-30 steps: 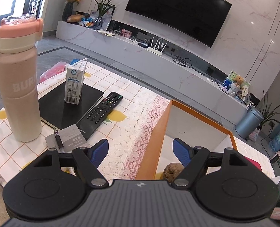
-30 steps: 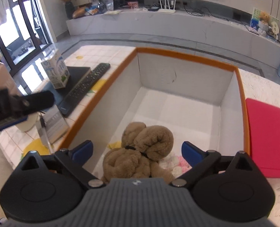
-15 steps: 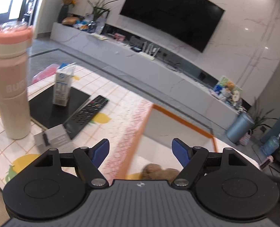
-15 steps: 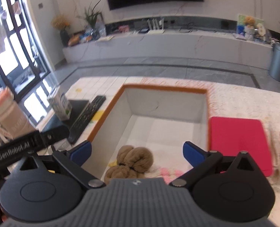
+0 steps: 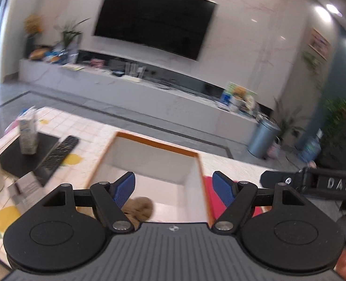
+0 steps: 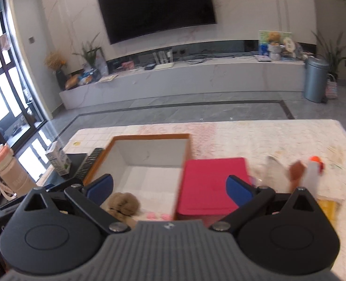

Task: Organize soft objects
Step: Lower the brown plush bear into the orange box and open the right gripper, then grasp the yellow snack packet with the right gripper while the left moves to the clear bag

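Note:
A white box with an orange rim (image 5: 154, 141) (image 6: 149, 137) stands on the table. A brown plush toy (image 5: 139, 207) (image 6: 123, 203) lies in its near corner, with a small pink-and-white soft thing (image 6: 157, 216) beside it. My left gripper (image 5: 174, 188) hangs open above the box's near end, nothing between its blue pads. My right gripper (image 6: 169, 187) is open too, raised over the box edge and a red flat pad (image 6: 211, 182). The right gripper's body (image 5: 313, 182) shows at the right of the left wrist view.
Left of the box lie a remote (image 5: 56, 155), a milk carton (image 5: 27, 132) on a black pad, and a pink-capped bottle (image 6: 11, 174). Right of the red pad are a white bottle with an orange cap (image 6: 312, 175) and a brown item (image 6: 295, 172).
Both grippers rose and pulled back from the box, which now looks smaller and farther. The left view swung right toward the box; the right view swung right to the red pad.

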`<state>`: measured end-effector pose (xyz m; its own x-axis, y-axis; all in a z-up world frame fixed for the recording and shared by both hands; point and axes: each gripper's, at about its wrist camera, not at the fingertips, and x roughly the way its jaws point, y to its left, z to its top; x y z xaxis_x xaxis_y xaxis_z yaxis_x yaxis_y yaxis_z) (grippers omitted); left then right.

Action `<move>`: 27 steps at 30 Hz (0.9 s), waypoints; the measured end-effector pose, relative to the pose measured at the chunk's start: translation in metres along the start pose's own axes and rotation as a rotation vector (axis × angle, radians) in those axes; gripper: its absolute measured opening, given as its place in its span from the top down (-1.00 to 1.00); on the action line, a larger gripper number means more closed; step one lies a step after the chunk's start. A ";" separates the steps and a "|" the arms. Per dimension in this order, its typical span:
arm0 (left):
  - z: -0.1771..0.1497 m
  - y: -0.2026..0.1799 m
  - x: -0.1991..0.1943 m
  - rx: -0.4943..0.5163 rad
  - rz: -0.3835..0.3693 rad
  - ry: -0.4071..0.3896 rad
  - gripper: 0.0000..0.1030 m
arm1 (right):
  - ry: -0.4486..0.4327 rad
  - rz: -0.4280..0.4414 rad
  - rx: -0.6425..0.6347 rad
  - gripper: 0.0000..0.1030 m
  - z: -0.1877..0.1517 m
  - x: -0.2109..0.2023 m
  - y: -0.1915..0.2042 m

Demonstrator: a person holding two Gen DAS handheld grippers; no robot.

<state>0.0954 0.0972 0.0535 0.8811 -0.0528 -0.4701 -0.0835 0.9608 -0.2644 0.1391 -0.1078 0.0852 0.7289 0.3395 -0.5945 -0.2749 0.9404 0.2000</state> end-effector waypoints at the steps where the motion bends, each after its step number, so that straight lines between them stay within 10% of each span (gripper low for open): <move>1: -0.003 -0.007 0.001 0.020 -0.006 0.004 -0.72 | -0.003 -0.015 0.008 -0.95 -0.001 -0.007 -0.010; 15: -0.038 -0.089 0.039 0.165 -0.106 0.123 -0.72 | -0.135 -0.358 0.081 -0.95 -0.011 -0.119 -0.155; 27: -0.088 -0.159 0.087 0.261 -0.210 0.183 -0.72 | -0.039 -0.362 0.305 -0.95 -0.074 -0.070 -0.240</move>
<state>0.1447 -0.0841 -0.0194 0.7665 -0.2811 -0.5774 0.2324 0.9596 -0.1587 0.1081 -0.3589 0.0210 0.7684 -0.0164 -0.6397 0.1936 0.9588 0.2079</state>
